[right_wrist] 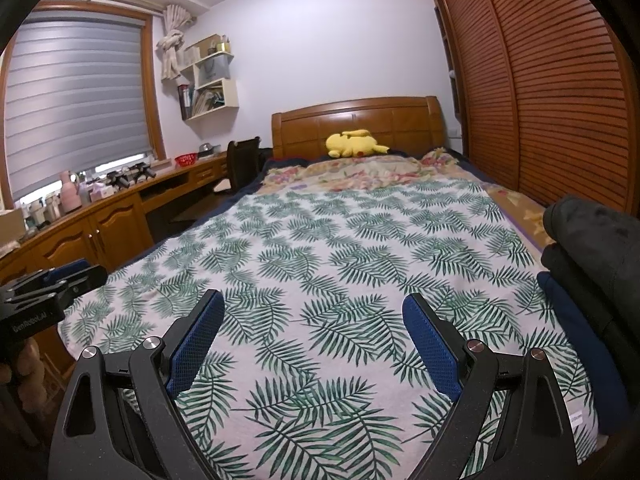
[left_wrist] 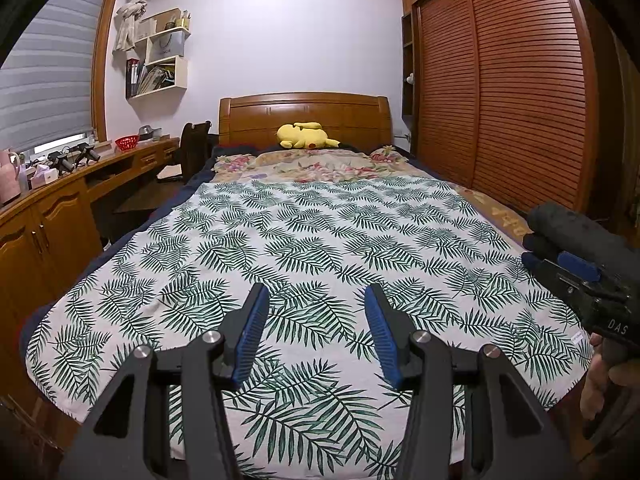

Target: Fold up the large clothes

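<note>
Honestly, nothing gripped yet. Left gripper (left_wrist: 316,330) spread wide and empty, hovering over the near end of the leaf-print sheet (left_wrist: 320,240) laid flat across the bed. Right gripper (right_wrist: 314,342) same deal, fingers apart, pinching nothing. Clothes to fold look like that stack of dark folded garments (right_wrist: 588,264) at the right edge of the mattress, well off to the side of both claws; could already be the finished pile, hard to say from this angle.

Risks from here: grabbing a dark piece from the stack and dragging the leaf-print sheet along with it, since the pile rests on it. Also easy to tip the stack off the bed edge toward the wardrobe (right_wrist: 540,100) when pulling from the top.

Views differ a bit: right wrist shows the pile up close plus a navy layer underneath; left wrist shows the other gripper from the side, a small white label at the sheet corner, and more of the desk (left_wrist: 60,200).
</note>
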The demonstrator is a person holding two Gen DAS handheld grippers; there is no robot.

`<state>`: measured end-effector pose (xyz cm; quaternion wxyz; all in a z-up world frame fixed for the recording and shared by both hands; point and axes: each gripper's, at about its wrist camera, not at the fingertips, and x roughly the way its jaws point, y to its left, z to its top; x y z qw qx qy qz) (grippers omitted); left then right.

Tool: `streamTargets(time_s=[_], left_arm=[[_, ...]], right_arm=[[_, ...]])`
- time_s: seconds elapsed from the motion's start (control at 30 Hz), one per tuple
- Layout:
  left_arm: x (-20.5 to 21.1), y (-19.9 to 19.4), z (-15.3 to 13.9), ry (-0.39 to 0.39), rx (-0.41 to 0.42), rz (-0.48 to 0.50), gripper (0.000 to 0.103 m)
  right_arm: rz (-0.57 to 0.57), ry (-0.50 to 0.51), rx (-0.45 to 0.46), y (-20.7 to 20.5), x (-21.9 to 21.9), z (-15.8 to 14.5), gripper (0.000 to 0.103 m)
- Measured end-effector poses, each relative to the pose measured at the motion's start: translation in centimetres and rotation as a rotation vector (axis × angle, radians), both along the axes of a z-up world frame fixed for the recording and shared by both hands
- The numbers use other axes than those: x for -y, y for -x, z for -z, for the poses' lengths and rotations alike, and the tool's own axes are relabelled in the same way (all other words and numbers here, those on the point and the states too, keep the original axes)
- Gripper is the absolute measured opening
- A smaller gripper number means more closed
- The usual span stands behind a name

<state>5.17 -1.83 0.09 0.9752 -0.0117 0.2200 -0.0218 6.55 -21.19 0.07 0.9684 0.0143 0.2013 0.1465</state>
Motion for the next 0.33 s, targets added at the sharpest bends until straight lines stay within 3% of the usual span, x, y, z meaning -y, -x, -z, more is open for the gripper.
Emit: streamTargets(time_s=[0.33], left_arm=[[0.06, 0.03, 0.01, 0.0, 0.0, 0.001, 0.049]], right_arm=[[-0.001, -0.001, -0.001, 0.12, -0.06, -0.13, 0.092]])
